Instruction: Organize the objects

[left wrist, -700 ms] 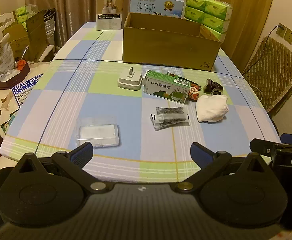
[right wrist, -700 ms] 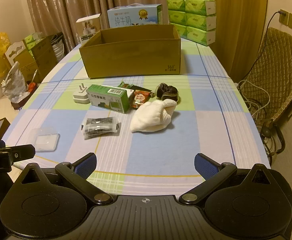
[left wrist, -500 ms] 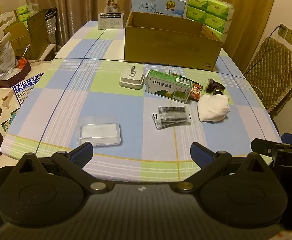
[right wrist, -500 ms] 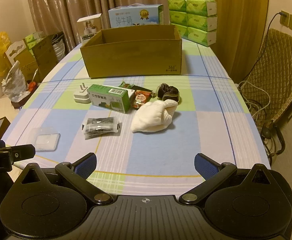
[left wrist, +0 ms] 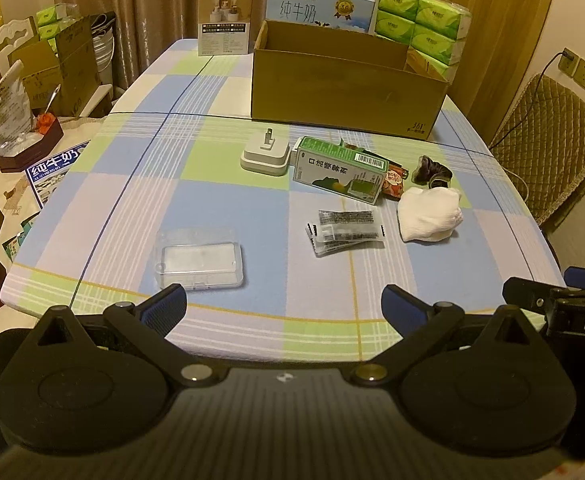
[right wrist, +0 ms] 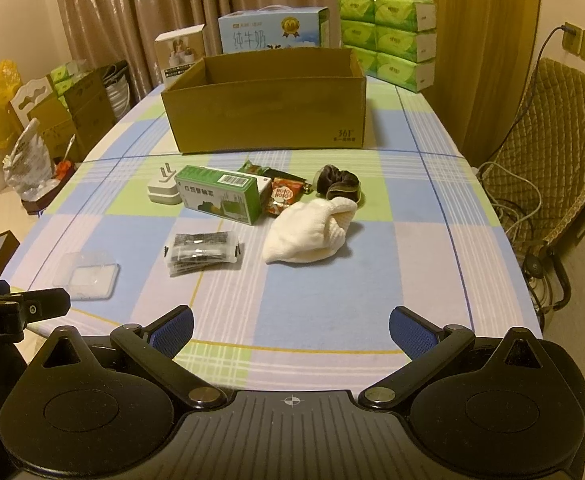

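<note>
The box [right wrist: 268, 100] at upper centre looks empty. All items lie loose mid-frame. Both grippers, left [left wrist: 283, 306] and right [right wrist: 290, 328], are released, holding nothing.

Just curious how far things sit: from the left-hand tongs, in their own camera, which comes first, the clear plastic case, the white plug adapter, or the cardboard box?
1. Clear plastic case, just ahead of the left tongs, toward their left.
2. White plug adapter, mid-table.
3. Cardboard box, at the far end.
</note>
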